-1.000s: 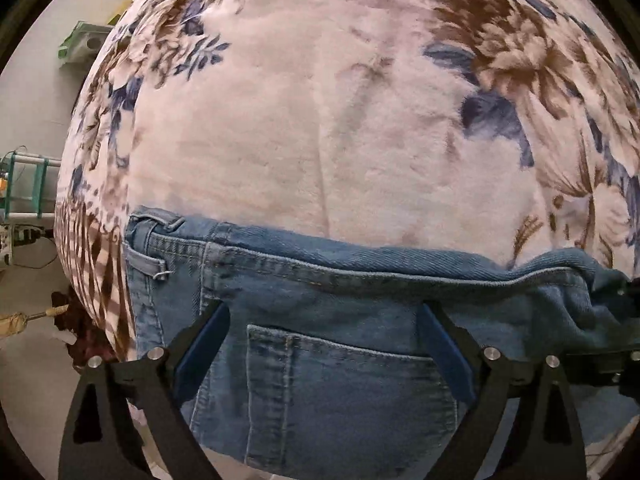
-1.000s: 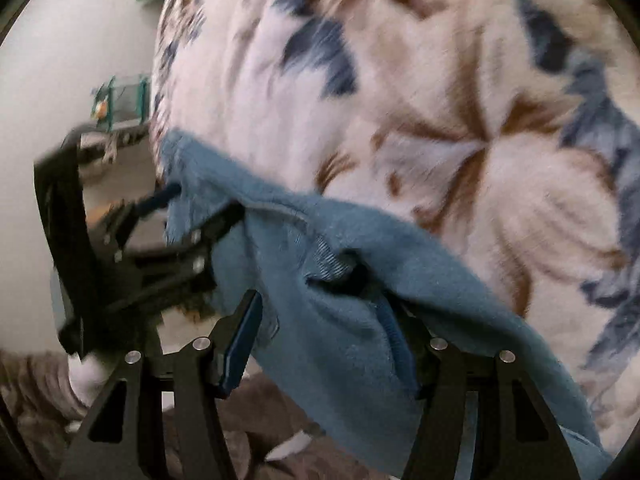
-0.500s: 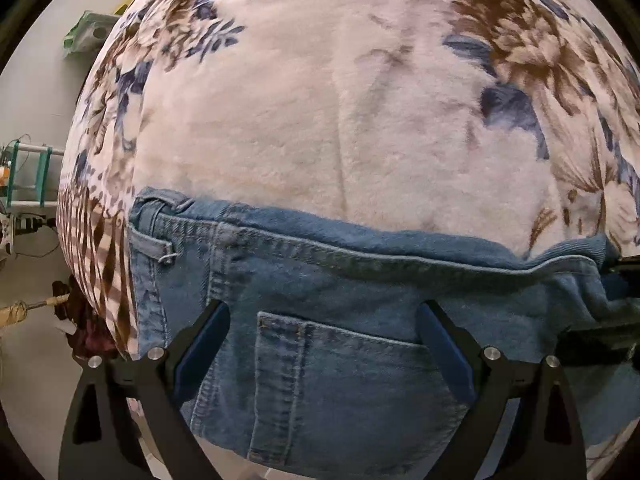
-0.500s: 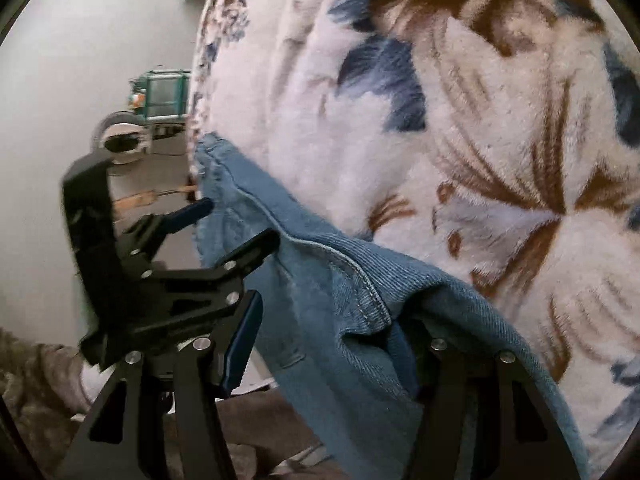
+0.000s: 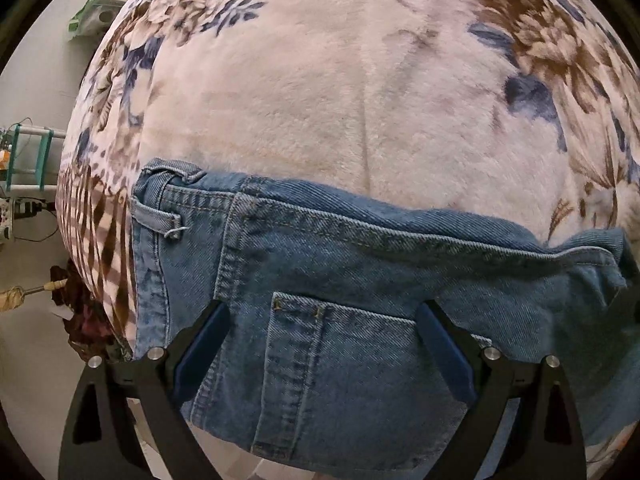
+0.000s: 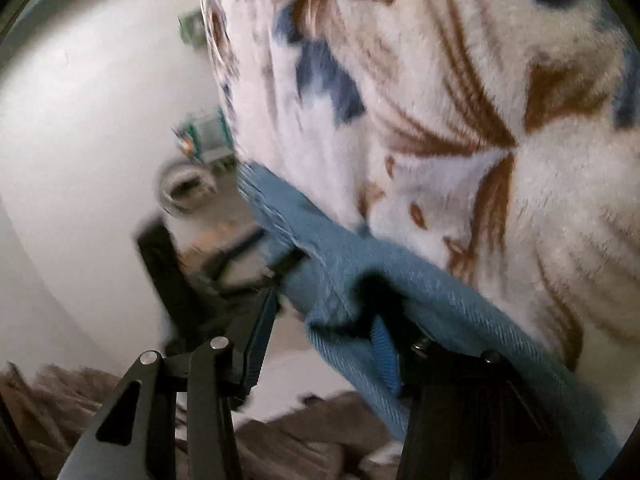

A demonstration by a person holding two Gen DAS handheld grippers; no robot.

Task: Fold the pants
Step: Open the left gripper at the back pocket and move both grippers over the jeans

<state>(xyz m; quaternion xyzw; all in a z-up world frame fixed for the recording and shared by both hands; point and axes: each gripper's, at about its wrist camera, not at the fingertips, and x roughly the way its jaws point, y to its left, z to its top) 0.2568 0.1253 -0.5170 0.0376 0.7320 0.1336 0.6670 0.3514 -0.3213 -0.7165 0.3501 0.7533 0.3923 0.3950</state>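
Blue denim pants (image 5: 360, 272) lie on a floral fleece blanket (image 5: 340, 80), waistband and belt loop at the left, back pocket toward me. My left gripper (image 5: 324, 336) is open, its blue-padded fingers spread over the back pocket. In the right wrist view the pants (image 6: 340, 264) run as a folded edge from left to lower right. My right gripper (image 6: 320, 344) is open, and denim drapes over its right finger (image 6: 384, 348). The left gripper (image 6: 224, 264) shows blurred at the left.
The blanket (image 6: 460, 100) covers a bed whose edge drops at the left. A teal rack (image 5: 28, 160) and a green box (image 5: 96, 16) stand by the white wall. Dark red cloth (image 5: 84, 316) lies by the bed's edge. Brown fabric (image 6: 300, 440) lies below.
The pants' waist edge has slid farther onto the blanket and flattened. Both grippers have moved forward over the denim; the right view swung left and is blurred.
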